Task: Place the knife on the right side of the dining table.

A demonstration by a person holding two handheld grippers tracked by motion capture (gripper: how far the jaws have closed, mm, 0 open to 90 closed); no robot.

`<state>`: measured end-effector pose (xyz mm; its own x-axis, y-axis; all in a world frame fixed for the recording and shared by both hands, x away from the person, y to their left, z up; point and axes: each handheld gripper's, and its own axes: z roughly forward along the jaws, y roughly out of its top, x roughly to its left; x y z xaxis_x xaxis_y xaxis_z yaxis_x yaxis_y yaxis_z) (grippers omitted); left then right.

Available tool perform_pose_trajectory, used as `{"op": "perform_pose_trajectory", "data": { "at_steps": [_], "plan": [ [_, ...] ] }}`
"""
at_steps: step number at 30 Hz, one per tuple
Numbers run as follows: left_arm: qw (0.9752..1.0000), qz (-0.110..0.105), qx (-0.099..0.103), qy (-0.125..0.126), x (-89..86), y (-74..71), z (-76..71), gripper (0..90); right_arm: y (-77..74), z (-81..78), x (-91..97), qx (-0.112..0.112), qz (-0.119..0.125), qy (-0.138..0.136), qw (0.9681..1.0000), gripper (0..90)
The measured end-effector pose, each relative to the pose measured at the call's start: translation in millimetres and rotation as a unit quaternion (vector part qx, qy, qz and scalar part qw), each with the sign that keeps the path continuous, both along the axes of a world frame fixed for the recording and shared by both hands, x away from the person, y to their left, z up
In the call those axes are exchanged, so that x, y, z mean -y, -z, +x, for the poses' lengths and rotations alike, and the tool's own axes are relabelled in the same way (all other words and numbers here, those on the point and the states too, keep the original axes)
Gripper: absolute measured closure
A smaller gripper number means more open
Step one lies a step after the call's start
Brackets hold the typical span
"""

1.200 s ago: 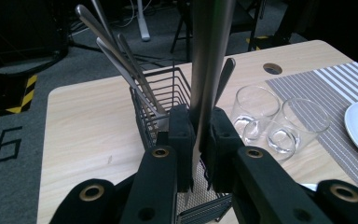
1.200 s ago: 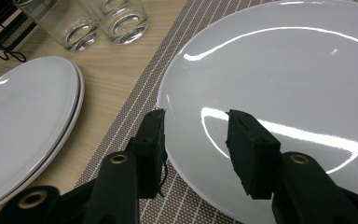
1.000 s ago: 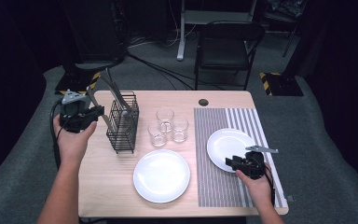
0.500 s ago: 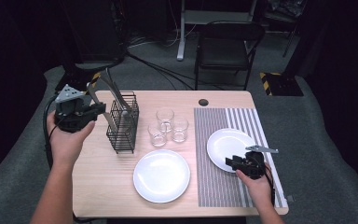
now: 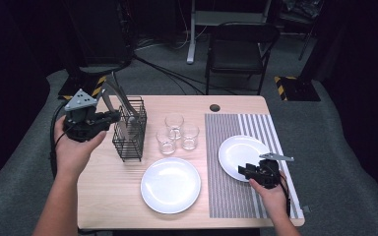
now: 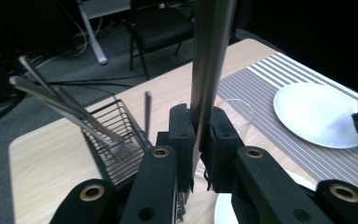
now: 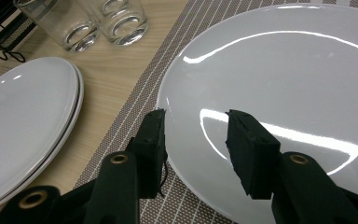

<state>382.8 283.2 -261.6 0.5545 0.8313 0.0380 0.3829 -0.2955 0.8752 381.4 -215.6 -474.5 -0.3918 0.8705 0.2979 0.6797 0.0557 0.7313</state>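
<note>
In the high view, the left gripper [image 5: 109, 117] is at the left edge of the table [image 5: 108, 196], just beside the black wire basket [image 5: 129, 132]. Compared with one second ago, the left hand [image 5: 74, 147] is now higher and a little more to the left, so the gripper is lifted further from the table top. A metal utensil [image 5: 106, 102] rises from its jaws, close to the other utensils [image 5: 120, 96] that lean out of the basket. Three glasses [image 5: 176, 132] stand in a group right of the basket, and a stack of white plates [image 5: 170, 185] lies on the bare wood near the front edge. The right gripper [image 5: 244, 171] is at the near rim of the white plate [image 5: 243, 155] on the striped placemat [image 5: 226, 191]; the right hand [image 5: 268, 189] is in the same place as before.

In the left gripper view, the two black jaws are pressed together on the handle of the metal utensil [image 6: 209, 70], which goes steeply up and out of the top of the picture. Behind it are the wire basket [image 6: 116, 140] with its utensils, a glass [image 6: 235, 116] and the plate on the placemat.

In the right gripper view, the jaws of the right gripper [image 7: 195, 140] are spread apart with nothing between them. They hover over the near rim of the white plate [image 7: 284, 70]; I cannot tell whether they touch it. The stacked plates [image 7: 28, 116] lie to the left.
</note>
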Motion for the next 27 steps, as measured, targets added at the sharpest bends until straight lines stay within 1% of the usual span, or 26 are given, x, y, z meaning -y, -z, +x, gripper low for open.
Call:
{"op": "perform_pose_trajectory", "data": {
  "at_steps": [1,2,3,5,6,8,12,13,14,16,17,20,21,22,27],
  "plan": [
    [1.0000,0.001,-0.002,0.009,2.5,2.1,0.6,82.4,0.0,0.1,0.1,0.002,-0.003,-0.001,1.0000,56.8],
    [1.0000,0.001,-0.002,0.009,2.5,2.1,0.6,82.4,0.0,0.1,0.1,0.002,-0.003,-0.001,1.0000,56.8],
    [0.9999,0.001,-0.004,0.016,5.0,5.0,1.3,82.4,-0.1,0.4,0.2,0.004,-0.005,-0.003,1.0000,56.8],
    [0.9997,0.000,-0.009,0.024,7.3,8.8,2.1,82.4,-0.5,0.2,0.0,0.003,-0.004,-0.003,1.0000,56.6],
    [0.9996,0.002,-0.010,0.027,8.1,11.0,2.6,82.4,-0.6,0.3,0.0,0.005,-0.005,-0.004,1.0000,56.4],
    [0.9995,0.002,-0.013,0.030,10.3,16.0,3.5,82.4,-0.9,0.1,-0.2,0.011,-0.014,-0.006,0.9998,55.8],
    [0.9990,0.000,-0.022,0.040,13.2,26.0,4.8,82.4,-0.9,0.4,-1.1,0.015,-0.023,-0.011,0.9996,54.1],
    [0.9990,0.000,-0.022,0.040,13.2,26.0,4.8,82.4,-0.9,0.4,-1.4,0.016,-0.026,-0.012,0.9995,53.9],
    [0.9986,-0.002,-0.026,0.046,15.0,30.5,5.3,82.4,-1.2,0.1,-1.9,0.016,-0.028,-0.012,0.9994,53.7],
    [0.9985,-0.002,-0.028,0.048,16.1,32.7,5.5,82.4,-1.3,0.2,-2.1,0.018,-0.031,-0.013,0.9993,53.7],
    [0.9981,0.000,-0.032,0.052,17.7,36.3,6.0,82.4,-1.9,0.1,-2.5,0.021,-0.033,-0.015,0.9991,53.7],
    [0.9977,-0.001,-0.035,0.057,19.7,39.9,6.4,82.4,-2.2,0.0,-2.6,0.020,-0.034,-0.016,0.9991,53.7],
    [0.9975,-0.002,-0.037,0.060,21.5,43.2,6.1,82.4,-2.4,0.1,-2.5,0.018,-0.033,-0.017,0.9991,53.8],
    [0.9975,-0.002,-0.037,0.060,21.5,43.2,6.1,82.4,-2.4,0.0,-2.5,0.015,-0.030,-0.017,0.9993,53.8],
    [0.9968,-0.005,-0.041,0.068,27.2,51.1,5.2,82.4,-2.2,0.3,-2.9,0.015,-0.032,-0.020,0.9992,54.1]
  ]
}}
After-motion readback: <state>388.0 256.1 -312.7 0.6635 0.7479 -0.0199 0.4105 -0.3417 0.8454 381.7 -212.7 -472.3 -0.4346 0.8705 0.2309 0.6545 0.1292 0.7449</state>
